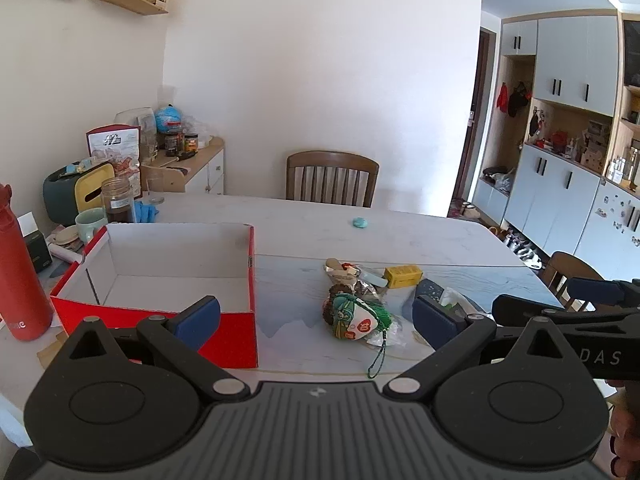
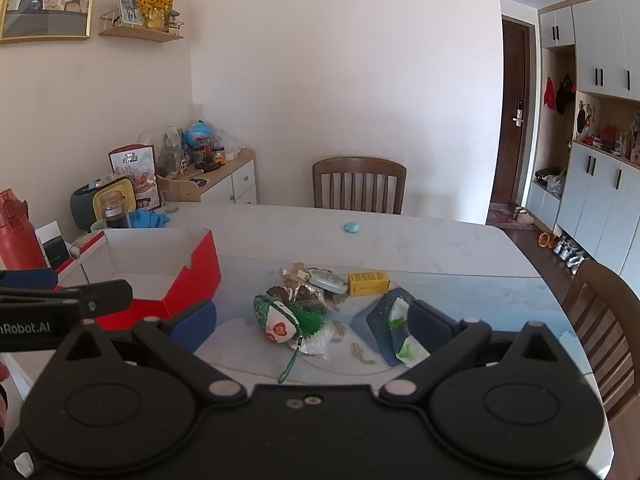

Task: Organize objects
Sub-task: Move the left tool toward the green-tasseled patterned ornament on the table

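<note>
An empty red box (image 1: 236, 328) with a white inside stands on the table at the left; it also shows in the right wrist view (image 2: 200, 276). A pile of small items lies to its right: a green and white pouch (image 1: 350, 318) (image 2: 276, 320) with a green tassel, a yellow box (image 1: 402, 275) (image 2: 368, 282), a pale blue case (image 2: 329, 282), and a dark blue tissue pack (image 2: 386, 322). My left gripper (image 1: 316, 320) is open above the table, in front of the pile. My right gripper (image 2: 312, 326) is open, also facing the pile.
A small teal object (image 1: 361, 222) (image 2: 351, 227) lies alone farther back. A red bottle (image 1: 20, 280), a jar (image 1: 117, 200), a mug and blue gloves crowd the left. Wooden chairs stand at the far side (image 1: 331, 178) and at the right (image 2: 604, 332).
</note>
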`<state>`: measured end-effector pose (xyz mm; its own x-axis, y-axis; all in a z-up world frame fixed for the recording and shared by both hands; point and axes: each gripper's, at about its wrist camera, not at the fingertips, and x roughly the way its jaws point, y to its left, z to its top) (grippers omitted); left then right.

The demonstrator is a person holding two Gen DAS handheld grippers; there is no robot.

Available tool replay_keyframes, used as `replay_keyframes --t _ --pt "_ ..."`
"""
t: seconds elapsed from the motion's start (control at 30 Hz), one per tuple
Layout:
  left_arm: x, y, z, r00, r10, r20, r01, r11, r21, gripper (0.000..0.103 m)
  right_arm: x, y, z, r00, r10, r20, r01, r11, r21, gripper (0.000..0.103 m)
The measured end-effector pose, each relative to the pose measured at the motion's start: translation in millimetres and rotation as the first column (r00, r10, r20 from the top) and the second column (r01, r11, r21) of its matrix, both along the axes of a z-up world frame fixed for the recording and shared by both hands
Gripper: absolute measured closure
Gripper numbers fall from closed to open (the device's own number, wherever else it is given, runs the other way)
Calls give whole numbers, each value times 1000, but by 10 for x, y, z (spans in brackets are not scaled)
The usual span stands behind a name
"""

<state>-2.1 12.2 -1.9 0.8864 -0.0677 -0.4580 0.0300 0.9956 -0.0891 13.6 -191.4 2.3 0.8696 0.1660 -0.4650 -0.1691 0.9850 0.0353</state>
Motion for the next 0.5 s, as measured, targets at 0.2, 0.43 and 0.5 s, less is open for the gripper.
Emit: replay_keyframes --t 0.2,0.43,0.5 --pt "13 31 -8 1000 -4 3 4 1000 -4 0 15 18 44 1000 -2 13 2 1000 -4 2" --pt "50 7 -15 1000 2 -11 -2 1000 0 0 31 27 34 1000 3 12 -3 1000 7 2" --pt "66 -5 -12 1000 5 -14 -5 1000 -4 0 27 27 47 1000 2 20 -2 1000 6 2"
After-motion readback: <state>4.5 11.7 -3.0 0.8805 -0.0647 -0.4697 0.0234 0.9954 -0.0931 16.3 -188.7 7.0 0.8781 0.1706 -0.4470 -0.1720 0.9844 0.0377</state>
